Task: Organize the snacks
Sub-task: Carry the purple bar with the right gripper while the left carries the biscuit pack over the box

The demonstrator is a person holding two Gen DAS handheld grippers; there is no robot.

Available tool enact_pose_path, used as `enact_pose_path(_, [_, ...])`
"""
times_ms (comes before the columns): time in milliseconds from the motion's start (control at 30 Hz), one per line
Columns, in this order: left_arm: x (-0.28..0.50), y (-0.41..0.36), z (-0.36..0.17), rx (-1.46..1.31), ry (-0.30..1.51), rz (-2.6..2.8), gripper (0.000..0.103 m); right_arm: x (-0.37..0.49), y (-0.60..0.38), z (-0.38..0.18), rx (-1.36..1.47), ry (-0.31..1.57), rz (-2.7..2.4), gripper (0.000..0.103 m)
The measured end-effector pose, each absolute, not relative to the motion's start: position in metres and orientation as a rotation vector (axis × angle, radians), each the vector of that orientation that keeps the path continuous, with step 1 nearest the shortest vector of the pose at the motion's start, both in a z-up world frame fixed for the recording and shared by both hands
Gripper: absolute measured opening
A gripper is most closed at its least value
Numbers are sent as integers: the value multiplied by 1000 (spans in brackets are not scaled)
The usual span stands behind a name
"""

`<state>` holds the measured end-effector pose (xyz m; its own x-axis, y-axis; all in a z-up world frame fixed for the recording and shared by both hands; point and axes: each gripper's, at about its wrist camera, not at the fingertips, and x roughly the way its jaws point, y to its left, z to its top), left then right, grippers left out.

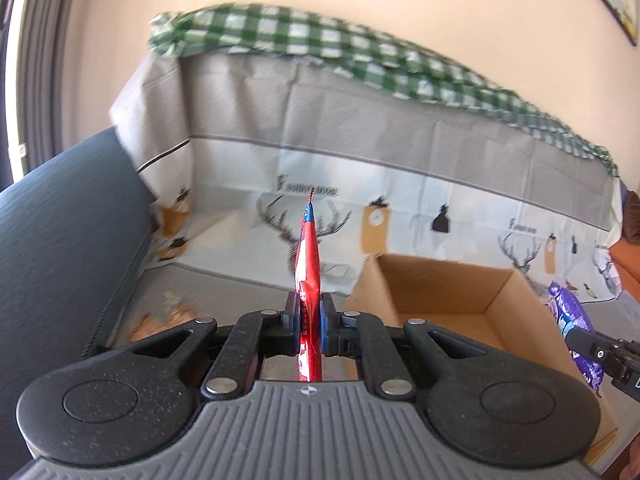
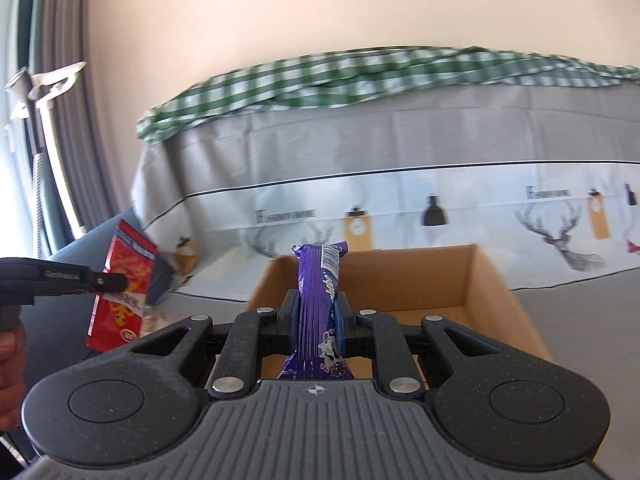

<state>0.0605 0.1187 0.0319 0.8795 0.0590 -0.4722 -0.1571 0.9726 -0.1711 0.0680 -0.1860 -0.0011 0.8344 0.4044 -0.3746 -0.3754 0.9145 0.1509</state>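
Note:
My left gripper [image 1: 307, 312] is shut on a red snack packet [image 1: 307, 264], held upright and edge-on, left of the open cardboard box [image 1: 440, 280]. The packet also shows in the right wrist view [image 2: 120, 292], with the left gripper [image 2: 132, 280] around it. My right gripper [image 2: 316, 316] is shut on a purple snack packet [image 2: 318, 280], held upright over the near edge of the cardboard box [image 2: 480, 280]. The purple packet appears at the right edge of the left wrist view [image 1: 572, 324]. What shows of the box's inside holds nothing.
A printed cloth with deer figures [image 1: 360, 184] covers the surface and the raised back behind the box. A green checked cloth [image 1: 320, 44] lies on top. A dark cushion [image 1: 60, 220] stands at the left. A few small snacks [image 1: 168, 312] lie on the cloth left of the box.

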Motion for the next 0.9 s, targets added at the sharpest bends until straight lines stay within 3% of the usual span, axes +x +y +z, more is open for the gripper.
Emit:
enact_pose_path(367, [75, 59, 36, -170, 395, -38, 9, 74, -228, -6, 63, 430, 310, 18])
enact_pose_path(900, [84, 20, 25, -136, 405, -142, 9, 77, -223, -6, 32, 432, 310, 18])
